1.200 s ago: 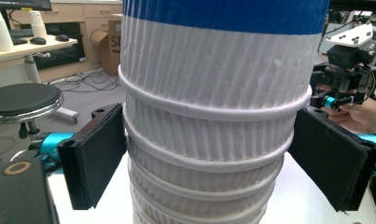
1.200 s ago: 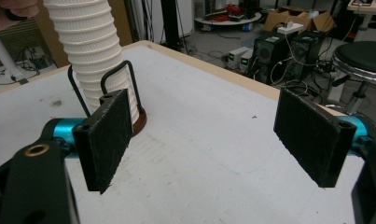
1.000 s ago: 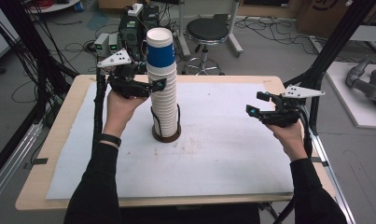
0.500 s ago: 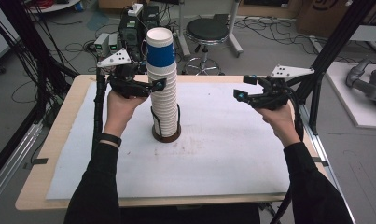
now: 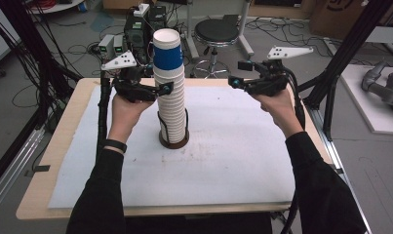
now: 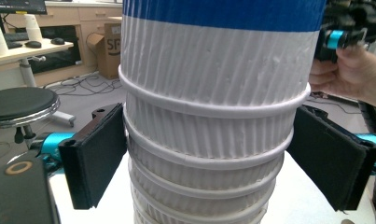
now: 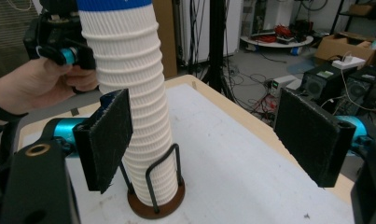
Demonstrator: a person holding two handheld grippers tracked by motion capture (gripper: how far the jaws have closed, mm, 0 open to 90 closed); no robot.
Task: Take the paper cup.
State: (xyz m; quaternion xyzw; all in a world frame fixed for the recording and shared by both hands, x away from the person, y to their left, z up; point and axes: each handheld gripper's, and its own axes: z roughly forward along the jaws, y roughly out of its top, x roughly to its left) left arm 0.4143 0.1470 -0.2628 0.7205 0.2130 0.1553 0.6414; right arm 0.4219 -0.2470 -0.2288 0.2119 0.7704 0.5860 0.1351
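Observation:
A tall stack of white ribbed paper cups [image 5: 169, 100] stands in a wire holder with a round brown base [image 5: 173, 142] at the middle of the table. The top cup carries a blue band. My left gripper [image 5: 162, 90] is around the stack's upper part. In the left gripper view its two pads [image 6: 99, 156] press on either side of the stack [image 6: 213, 116]. My right gripper [image 5: 237, 74] hangs in the air to the right of the stack, open and holding nothing. Its jaws point at the stack [image 7: 139, 93] from a distance.
A white mat [image 5: 233, 165] covers the wooden table [image 5: 43, 195]. Behind the table stand a black stool [image 5: 216, 31] and boxes of electronics [image 5: 135, 29]. Black frame posts [image 5: 340, 63] rise at the right and left sides.
My right gripper has risen and moved left toward the stack's top. The left gripper and the stack have stayed in place.

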